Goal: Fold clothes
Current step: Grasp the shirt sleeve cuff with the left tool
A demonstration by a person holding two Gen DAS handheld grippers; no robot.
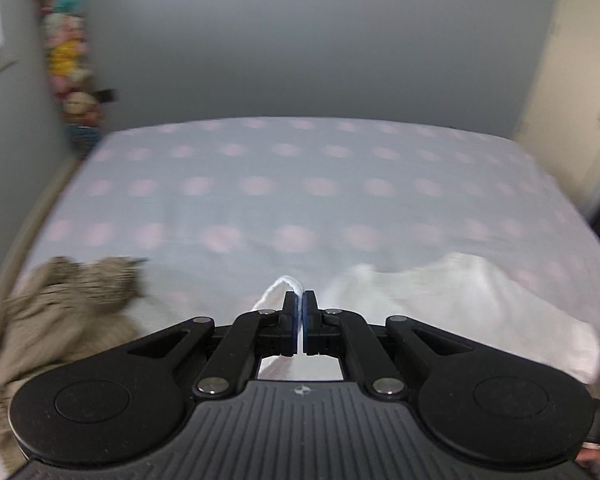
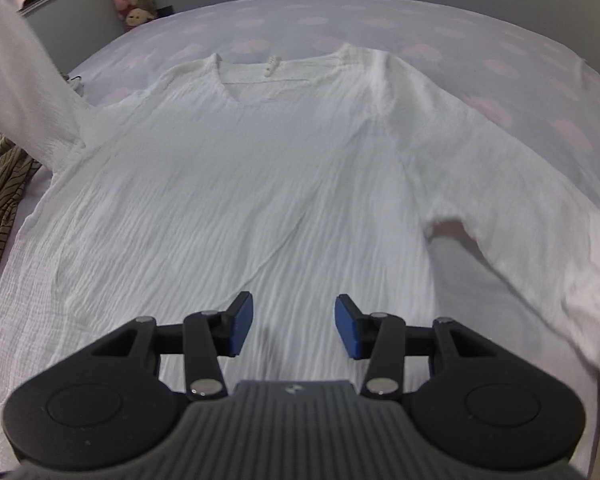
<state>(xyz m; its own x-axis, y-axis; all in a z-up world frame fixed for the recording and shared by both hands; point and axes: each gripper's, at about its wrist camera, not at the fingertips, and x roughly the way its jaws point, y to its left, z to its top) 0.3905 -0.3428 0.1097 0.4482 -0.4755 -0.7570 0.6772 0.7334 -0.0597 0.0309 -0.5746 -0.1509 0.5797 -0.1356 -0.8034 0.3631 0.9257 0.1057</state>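
white blouse (image 2: 236, 168) spread flat on the bed (image 2: 440, 28), one sleeve (image 2: 16, 80) lifted.
left claw (image 1: 302, 300) is pressed together, pinching a fold of the white fabric at its tips; right claw (image 2: 294, 326) hangs spread just above the blouse's lower front, nothing between its pads; a striped garment (image 2: 0, 196) lies beside the blouse.

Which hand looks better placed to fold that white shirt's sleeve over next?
Probably left: the left gripper is already shut on the lifted sleeve of the white shirt. The right gripper is open and empty.
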